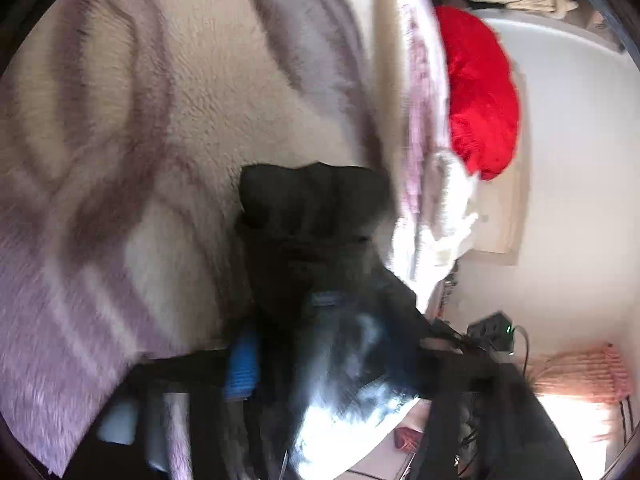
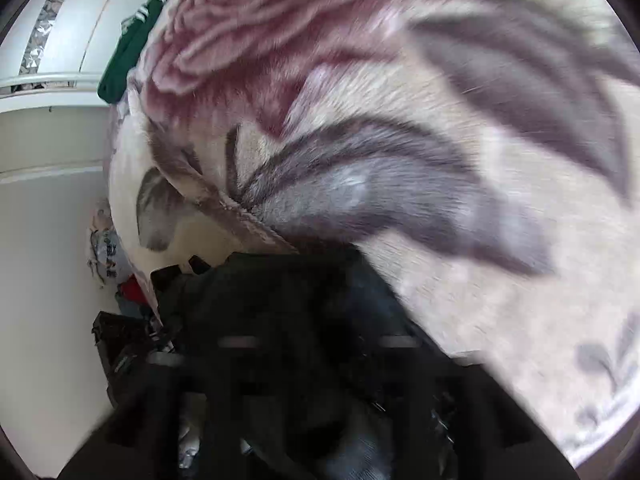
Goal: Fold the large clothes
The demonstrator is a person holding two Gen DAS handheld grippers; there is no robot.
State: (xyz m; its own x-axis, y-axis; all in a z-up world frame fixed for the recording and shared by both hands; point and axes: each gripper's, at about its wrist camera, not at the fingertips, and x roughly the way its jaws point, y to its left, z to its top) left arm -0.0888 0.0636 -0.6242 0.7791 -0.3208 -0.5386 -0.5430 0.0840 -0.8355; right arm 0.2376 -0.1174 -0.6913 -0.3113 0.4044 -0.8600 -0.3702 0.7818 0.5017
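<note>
A black garment point(image 1: 312, 216) fills the lower middle of the left wrist view, bunched over my left gripper point(image 1: 296, 360). One blue finger pad point(image 1: 240, 368) shows at its left, pressed against the cloth. In the right wrist view the same black garment point(image 2: 288, 320) covers my right gripper point(image 2: 316, 364), whose fingers are hidden in the dark folds. Both views are blurred. The garment hangs over a fluffy cream blanket point(image 1: 168, 128) with grey and purple leaf patterns, also in the right wrist view point(image 2: 440, 160).
A red fluffy cushion point(image 1: 480, 100) lies at the blanket's edge. A white wall point(image 1: 580, 180), a black power strip point(image 1: 492, 328) and a pink striped cloth point(image 1: 580, 372) are on the right. A green garment point(image 2: 128, 52) and white wardrobe point(image 2: 60, 40) show in the right wrist view.
</note>
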